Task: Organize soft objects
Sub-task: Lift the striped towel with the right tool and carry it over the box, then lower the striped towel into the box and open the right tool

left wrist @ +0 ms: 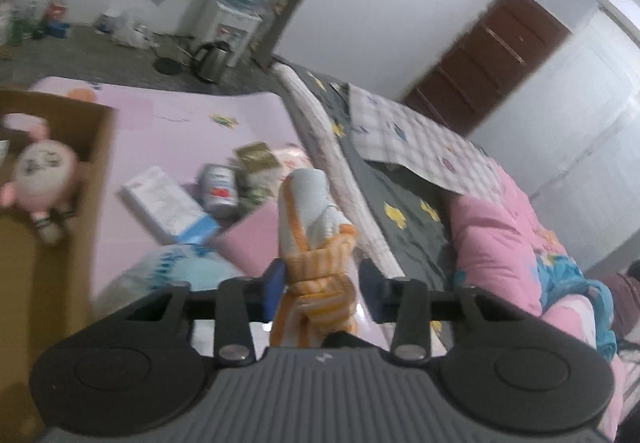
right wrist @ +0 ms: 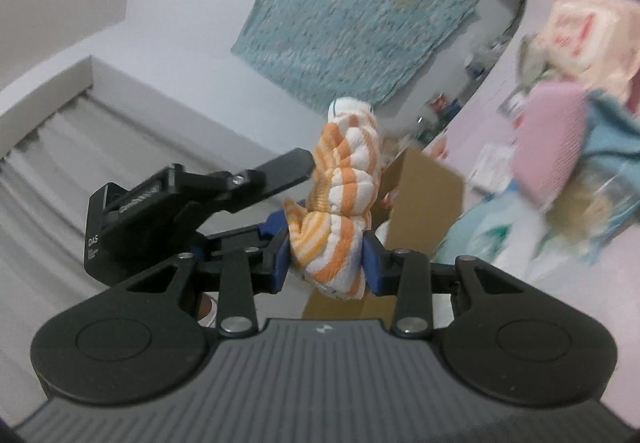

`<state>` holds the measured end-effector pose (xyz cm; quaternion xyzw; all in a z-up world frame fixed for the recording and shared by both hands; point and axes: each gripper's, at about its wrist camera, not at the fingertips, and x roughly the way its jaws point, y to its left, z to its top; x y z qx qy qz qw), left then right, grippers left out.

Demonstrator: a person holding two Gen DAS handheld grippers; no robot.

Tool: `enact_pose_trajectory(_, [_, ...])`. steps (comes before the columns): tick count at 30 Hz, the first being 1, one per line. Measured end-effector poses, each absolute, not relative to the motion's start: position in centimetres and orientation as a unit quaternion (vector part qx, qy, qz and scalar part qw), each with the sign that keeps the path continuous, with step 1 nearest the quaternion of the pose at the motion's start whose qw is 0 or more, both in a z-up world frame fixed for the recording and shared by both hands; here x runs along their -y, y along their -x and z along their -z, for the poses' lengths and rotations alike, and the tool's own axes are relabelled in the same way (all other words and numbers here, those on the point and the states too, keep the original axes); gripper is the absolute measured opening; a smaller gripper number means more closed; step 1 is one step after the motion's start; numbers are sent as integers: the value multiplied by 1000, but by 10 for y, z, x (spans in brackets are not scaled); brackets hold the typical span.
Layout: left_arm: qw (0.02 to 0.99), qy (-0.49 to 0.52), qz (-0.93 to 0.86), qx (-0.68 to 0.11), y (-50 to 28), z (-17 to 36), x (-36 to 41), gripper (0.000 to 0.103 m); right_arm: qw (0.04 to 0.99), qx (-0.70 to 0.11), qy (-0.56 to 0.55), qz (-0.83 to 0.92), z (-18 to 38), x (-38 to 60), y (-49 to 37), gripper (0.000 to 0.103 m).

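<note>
Left gripper (left wrist: 320, 277) clenched? Cannot tell for sure: striped orange-and-white towel (left wrist: 316, 231) bunched between blue pads (left wrist: 275, 279), left pad touching cloth, right pad seemingly a little apart. Right gripper (right wrist: 326, 261) clamped on same towel (right wrist: 344, 195), pads pressed into both sides of the bundle, cloth rising upright above the fingers. In the right wrist view, left gripper's black finger (right wrist: 286, 169) meeting the towel from the left. Towel held aloft over pink table (left wrist: 168, 123), between both tools. Cardboard box (left wrist: 48, 227) at left with pink plush doll (left wrist: 42, 175) inside. Near by on the table: white box (left wrist: 168, 203), can (left wrist: 219, 190), pink pad (right wrist: 552, 147). Bed with pink quilt (left wrist: 504, 227) at right, all somewhat blurred
</note>
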<state>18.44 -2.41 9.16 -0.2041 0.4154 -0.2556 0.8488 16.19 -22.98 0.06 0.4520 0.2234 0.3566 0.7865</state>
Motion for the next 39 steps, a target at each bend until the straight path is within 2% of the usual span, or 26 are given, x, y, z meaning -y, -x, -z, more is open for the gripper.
enact_pose_trajectory(8, [880,229,174,-377,-169,-111,-66,37,775,-270,-403,-406,-46,139,-187,36])
enact_pose_trajectory(15, [885,252,90,-382,-206,-100,-140,38,778,-327,-366,-393,-68,43,-238,36])
enact_pose_trajectory(21, [875,290,24,-386,-246,-77,-193,39,777,-385,-359,-345,-55,-20,-304,36])
enact_pose_trajectory(30, [886,300,-13,-354,-241,-68,-245,39,806,-444,-310,-237,-22,-70,-388,36])
enact_pose_trajectory(39, [882,312,-30,-352,-229,-54,-275,39,804,-491,-275,-193,22,-109,-416,36])
